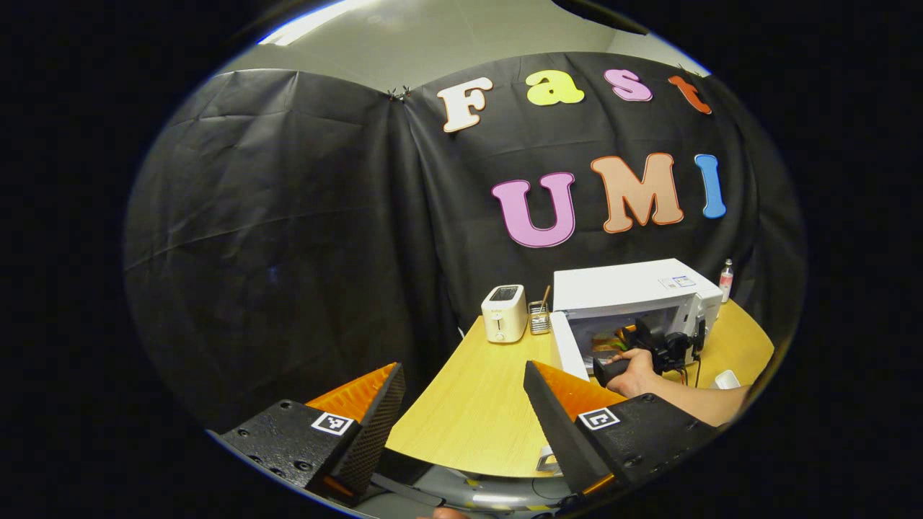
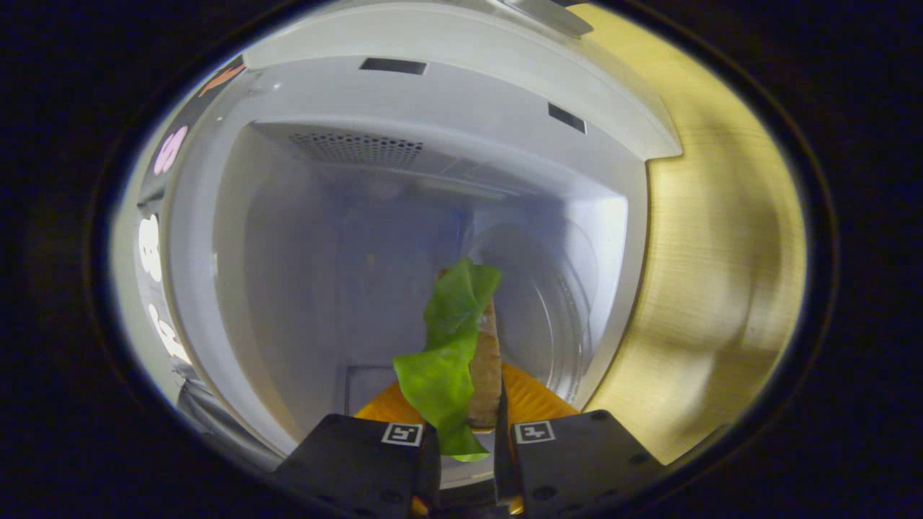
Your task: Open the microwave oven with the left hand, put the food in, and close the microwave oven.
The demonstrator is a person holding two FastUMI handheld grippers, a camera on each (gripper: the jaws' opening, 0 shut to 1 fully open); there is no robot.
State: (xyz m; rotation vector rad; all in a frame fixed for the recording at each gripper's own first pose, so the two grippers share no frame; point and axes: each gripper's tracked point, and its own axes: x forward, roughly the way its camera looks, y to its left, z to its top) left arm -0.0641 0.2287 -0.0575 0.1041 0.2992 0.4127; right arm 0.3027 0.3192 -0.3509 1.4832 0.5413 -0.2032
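Right gripper (image 2: pixel 465 425) (clamping food (image 2: pixel 454 346)) inside microwave (image 2: pixel 303 216)

Landmark: white toaster (image 1: pixel 504 313), standing toward the back of the light wooden table (image 1: pixel 469 404), near the black cloth wall. Just right of the toaster, almost touching, a small wire holder (image 1: pixel 539 317) with a thin stick or two poking up. Well to the toaster's right, at the table's far edge, a small clear bottle (image 1: pixel 726 278) with pinkish contents, upright.
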